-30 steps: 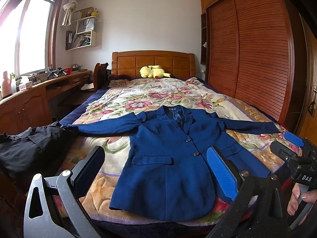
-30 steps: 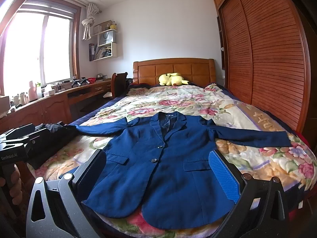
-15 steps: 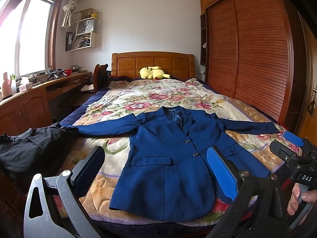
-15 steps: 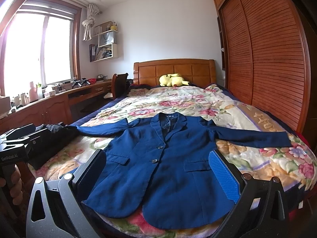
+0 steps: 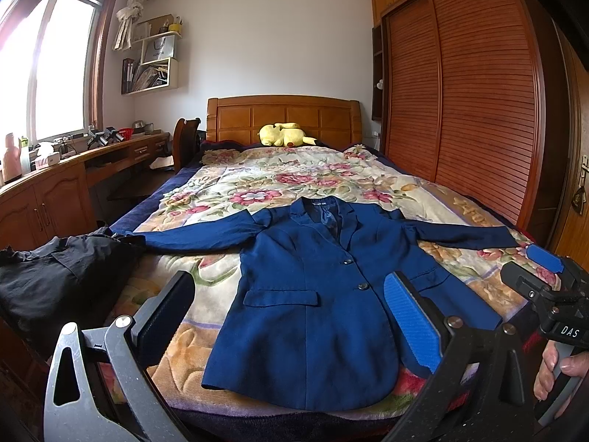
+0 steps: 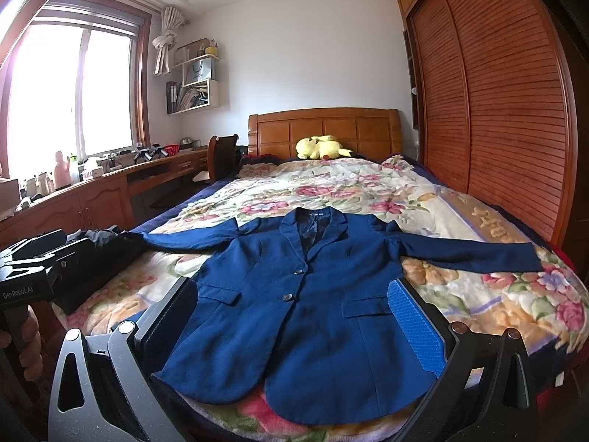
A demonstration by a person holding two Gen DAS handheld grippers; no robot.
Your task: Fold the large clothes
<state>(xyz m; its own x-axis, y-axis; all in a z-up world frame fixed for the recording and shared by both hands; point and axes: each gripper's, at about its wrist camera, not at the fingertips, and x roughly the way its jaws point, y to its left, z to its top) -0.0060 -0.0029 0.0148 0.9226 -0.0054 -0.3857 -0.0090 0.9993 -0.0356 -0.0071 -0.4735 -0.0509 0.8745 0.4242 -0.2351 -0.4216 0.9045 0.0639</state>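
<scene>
A navy blue blazer (image 5: 313, 294) lies flat and face up on the floral bedspread (image 5: 265, 184), buttoned, with both sleeves spread out to the sides. It also shows in the right wrist view (image 6: 305, 305). My left gripper (image 5: 291, 313) is open and empty, held above the foot of the bed over the blazer's hem. My right gripper (image 6: 294, 316) is open and empty, also above the hem. Neither touches the cloth. The right gripper also shows at the right edge of the left wrist view (image 5: 545, 280).
A pile of black clothes (image 5: 55, 276) lies at the bed's left front corner, by the left sleeve end. A yellow plush toy (image 5: 283, 134) rests at the headboard. A wooden desk (image 5: 55, 184) runs along the left; a slatted wardrobe (image 5: 478, 110) lines the right.
</scene>
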